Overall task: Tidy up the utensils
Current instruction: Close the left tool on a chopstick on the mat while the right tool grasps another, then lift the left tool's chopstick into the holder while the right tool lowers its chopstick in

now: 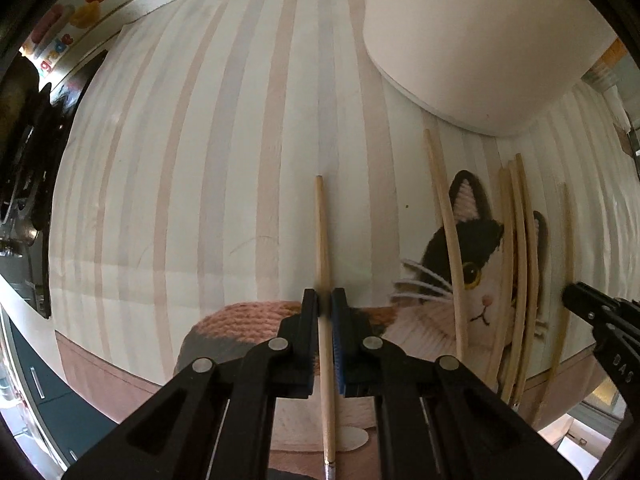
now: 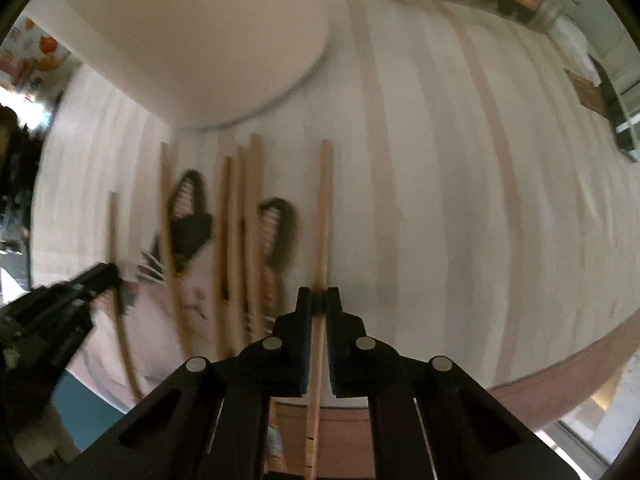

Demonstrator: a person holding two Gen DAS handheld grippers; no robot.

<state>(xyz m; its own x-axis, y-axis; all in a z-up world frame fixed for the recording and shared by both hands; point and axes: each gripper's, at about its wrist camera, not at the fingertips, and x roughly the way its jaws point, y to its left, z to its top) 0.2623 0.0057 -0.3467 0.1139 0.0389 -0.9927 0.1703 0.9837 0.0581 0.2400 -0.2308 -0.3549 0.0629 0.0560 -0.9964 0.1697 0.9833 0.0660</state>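
Chopstick (image 1: 322, 240) lying on striped cloth (image 1: 200, 160) is clamped by left gripper (image 1: 325, 300). Right gripper (image 2: 319, 300) is closed on another chopstick (image 2: 323, 216); both should be lifted level toward white holder (image 2: 200, 40).

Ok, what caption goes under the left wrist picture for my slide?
Left gripper pinches one wooden chopstick on a striped cloth, more chopsticks lying across a cat picture.

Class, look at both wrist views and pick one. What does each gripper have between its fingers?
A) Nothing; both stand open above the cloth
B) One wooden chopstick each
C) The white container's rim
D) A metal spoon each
B: the left gripper is shut on one wooden chopstick, and the right gripper is shut on another chopstick, both lying on the striped cloth.
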